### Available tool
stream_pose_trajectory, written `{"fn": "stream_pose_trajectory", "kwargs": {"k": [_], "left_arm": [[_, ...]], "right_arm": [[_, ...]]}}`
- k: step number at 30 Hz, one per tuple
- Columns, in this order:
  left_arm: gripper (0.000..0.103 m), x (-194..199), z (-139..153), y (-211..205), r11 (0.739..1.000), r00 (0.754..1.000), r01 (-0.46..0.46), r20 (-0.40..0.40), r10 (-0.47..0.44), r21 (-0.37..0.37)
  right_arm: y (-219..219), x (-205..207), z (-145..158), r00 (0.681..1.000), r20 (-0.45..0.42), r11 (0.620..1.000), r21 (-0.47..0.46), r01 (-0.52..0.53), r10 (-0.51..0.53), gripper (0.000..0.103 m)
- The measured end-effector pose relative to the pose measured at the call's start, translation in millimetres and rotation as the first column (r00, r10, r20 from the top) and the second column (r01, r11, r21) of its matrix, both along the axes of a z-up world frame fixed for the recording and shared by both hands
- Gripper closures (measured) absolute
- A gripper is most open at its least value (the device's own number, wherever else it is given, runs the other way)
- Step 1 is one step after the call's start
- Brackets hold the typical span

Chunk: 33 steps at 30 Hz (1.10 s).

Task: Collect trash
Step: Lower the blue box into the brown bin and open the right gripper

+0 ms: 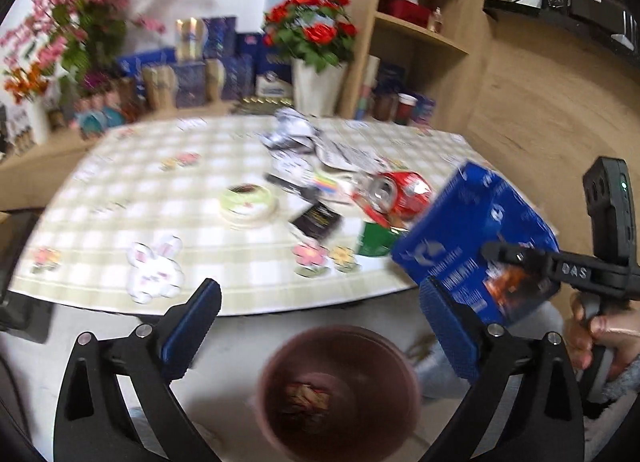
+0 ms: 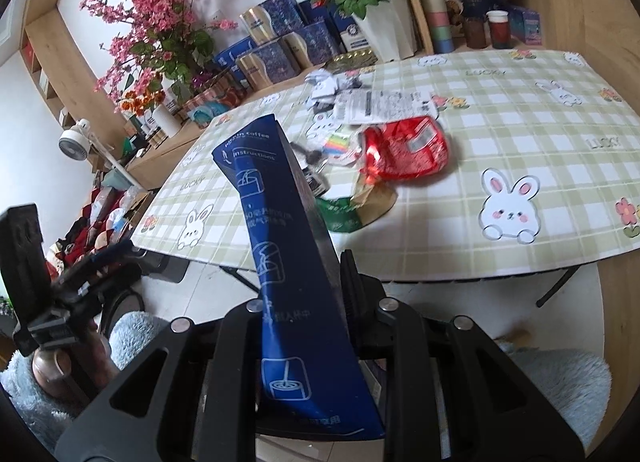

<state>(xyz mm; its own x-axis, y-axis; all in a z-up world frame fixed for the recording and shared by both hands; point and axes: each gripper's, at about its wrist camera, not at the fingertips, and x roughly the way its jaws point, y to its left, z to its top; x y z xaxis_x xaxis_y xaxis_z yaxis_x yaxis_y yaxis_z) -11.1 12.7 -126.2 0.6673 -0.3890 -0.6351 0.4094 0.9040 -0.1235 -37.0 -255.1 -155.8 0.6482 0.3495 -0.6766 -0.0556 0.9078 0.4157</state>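
Flat blue cardboard box (image 2: 280,262), glossy

A bin (image 1: 338,390) stands on the floor just before the tabletop (image 1: 120,198) edge, with scraps in its bottom. On the tabletop a crushed can (image 1: 394,192) lies beside a wrapper (image 2: 412,148), crumpled paper (image 1: 290,130) behind them, a round lid (image 1: 248,202) to their left. Flower pots (image 2: 386,28) and boxes (image 2: 276,46) line the shelf behind. A carton (image 2: 288,262) hangs before the tabletop edge.
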Motion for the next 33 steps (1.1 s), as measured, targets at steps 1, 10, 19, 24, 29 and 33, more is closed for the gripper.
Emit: {"fn": "stream_pose_trajectory", "kwargs": {"k": [1, 10, 19, 24, 29, 33], "left_arm": [[0.006, 0.2, 1.0, 3.0, 1.0, 1.0, -0.014, 0.005, 0.014, 0.005], [0.006, -1.3, 6.2, 32.2, 0.991, 0.992, -0.13, 0.006, 0.13, -0.022], [0.006, -5.3, 0.3, 46.7, 0.981, 0.982, -0.19, 0.01, 0.19, -0.029], [0.006, -2.5, -8.8, 46.6, 0.979, 0.979, -0.203, -0.006, 0.203, -0.019], [0.006, -1.7, -14.5, 45.8, 0.978, 0.978, -0.208, -0.011, 0.208, -0.005], [0.006, -1.1, -17.7, 46.4, 0.977, 0.977, -0.214, -0.007, 0.214, 0.007]], "right_arm": [[3.5, -0.2, -1.8, 1.0, -0.009, 1.0, 0.004, -0.01, 0.01, 0.08], [32.3, -7.7, -11.9, 0.994, -0.081, 0.997, 0.029, -0.078, 0.08, 0.08], [45.0, -9.7, -27.1, 0.982, -0.142, 0.992, 0.038, -0.116, 0.121, 0.08], [47.5, -7.2, -42.3, 0.973, -0.188, 0.991, 0.049, -0.124, 0.131, 0.08], [48.9, -5.3, -60.3, 0.962, -0.235, 0.99, 0.072, -0.124, 0.138, 0.08], [46.8, -1.9, -79.9, 0.948, -0.29, 0.989, 0.098, -0.111, 0.135, 0.08]]}}
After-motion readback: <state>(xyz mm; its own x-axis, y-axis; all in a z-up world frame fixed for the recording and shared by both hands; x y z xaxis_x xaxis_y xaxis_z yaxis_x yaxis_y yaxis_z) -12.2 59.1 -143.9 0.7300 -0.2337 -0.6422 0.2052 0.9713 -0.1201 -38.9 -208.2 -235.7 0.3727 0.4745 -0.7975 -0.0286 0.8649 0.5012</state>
